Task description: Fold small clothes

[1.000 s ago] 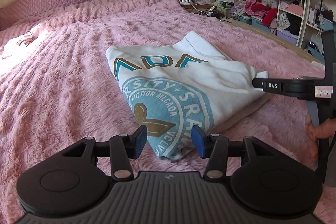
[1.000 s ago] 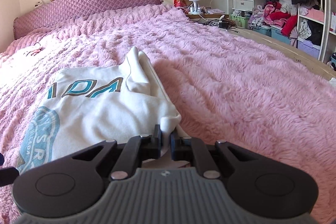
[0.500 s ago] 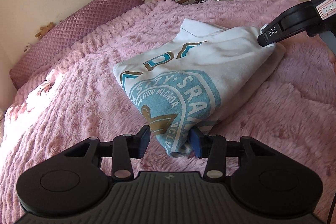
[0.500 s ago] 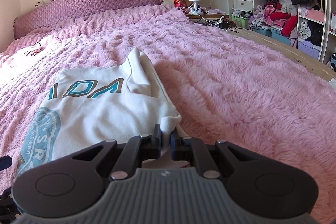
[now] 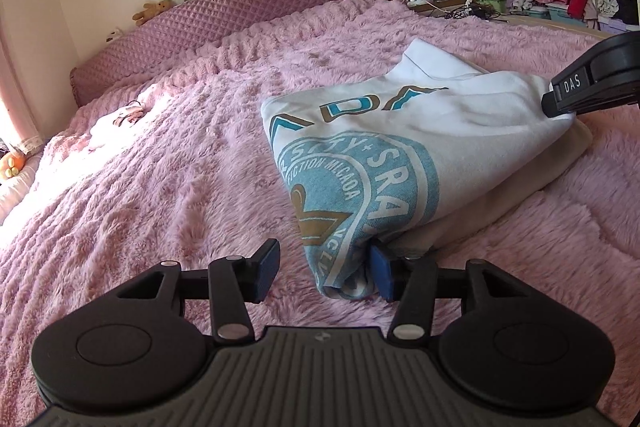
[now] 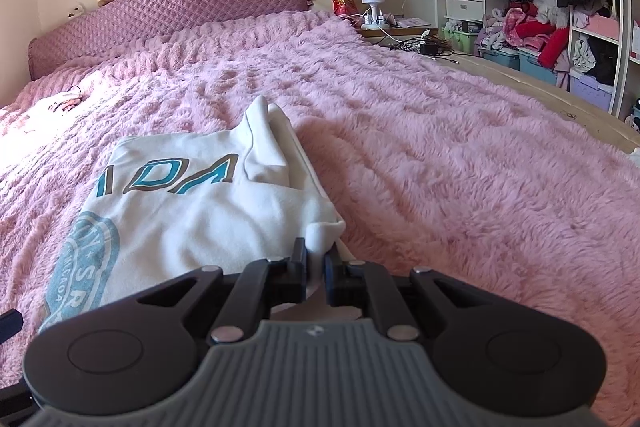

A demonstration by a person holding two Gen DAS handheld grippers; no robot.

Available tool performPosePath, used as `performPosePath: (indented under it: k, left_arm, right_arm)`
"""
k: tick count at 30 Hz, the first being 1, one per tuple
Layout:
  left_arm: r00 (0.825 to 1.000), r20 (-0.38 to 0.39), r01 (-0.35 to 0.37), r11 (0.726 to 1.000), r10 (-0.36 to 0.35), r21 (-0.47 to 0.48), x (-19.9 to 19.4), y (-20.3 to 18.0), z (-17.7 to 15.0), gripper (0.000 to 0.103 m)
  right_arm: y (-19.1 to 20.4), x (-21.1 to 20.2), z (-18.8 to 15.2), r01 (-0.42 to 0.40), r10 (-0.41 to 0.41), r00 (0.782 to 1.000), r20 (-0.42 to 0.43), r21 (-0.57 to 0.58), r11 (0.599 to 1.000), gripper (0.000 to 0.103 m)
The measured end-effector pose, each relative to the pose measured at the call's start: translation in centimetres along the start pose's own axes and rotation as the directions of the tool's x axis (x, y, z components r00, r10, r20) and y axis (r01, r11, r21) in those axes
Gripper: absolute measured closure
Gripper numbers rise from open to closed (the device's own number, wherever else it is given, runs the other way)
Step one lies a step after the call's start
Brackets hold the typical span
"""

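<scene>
Near corner of the shirt sits between my left tongs, not yet pinched.

My left gripper (image 5: 324, 273) is spread wide, and the folded white shirt (image 5: 384, 147) pokes its near corner into the gap, hard against the right-hand pad (the left pad stands clear of it). From there the shirt's long edge runs away ahead and to the right, across the pink bedspread (image 5: 168, 187), to my right gripper (image 6: 316, 263), which is clamped on the far corner. My left arm comes in low, nearly level with the bed.
</scene>
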State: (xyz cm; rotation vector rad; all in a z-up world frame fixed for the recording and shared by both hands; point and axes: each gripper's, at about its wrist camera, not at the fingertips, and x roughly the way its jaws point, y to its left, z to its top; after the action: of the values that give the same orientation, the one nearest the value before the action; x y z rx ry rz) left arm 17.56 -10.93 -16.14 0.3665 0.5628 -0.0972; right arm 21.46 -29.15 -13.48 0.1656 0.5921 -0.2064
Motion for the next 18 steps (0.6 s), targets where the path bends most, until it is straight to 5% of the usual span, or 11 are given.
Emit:
performPosePath:
  k: [5, 9, 13, 18]
  left_arm:
    - [1.000, -0.004, 0.013, 0.998, -0.013, 0.063, 0.1, -0.7, -0.4, 0.044]
    - [1.000, -0.012, -0.008, 1.000, 0.008, 0.024, 0.3, -0.1, -0.4, 0.046]
    - [0.999, 0.041, -0.012, 0.999, 0.014, -0.043, -1.0, 0.7, -0.2, 0.081]
    - [1.000, 0.011, -0.023, 0.997, 0.024, -0.077, -0.5, 0.6, -0.1, 0.085]
  right_arm:
    - [-0.2, -0.2, 0.1, -0.002, 0.002, 1.000, 0.012, 0.024, 1.000, 0.101]
    - [-0.1, -0.6, 0.3, 0.001, -0.001, 0.999, 0.032, 0.021, 1.000, 0.101]
    - [-0.2, -1.3, 0.4, -0.007, 0.006, 0.998, 0.061, 0.025, 1.000, 0.102]
    - [-0.2, -1.6, -0.3, 0.002, -0.003, 0.999, 0.052, 0.023, 1.000, 0.102]
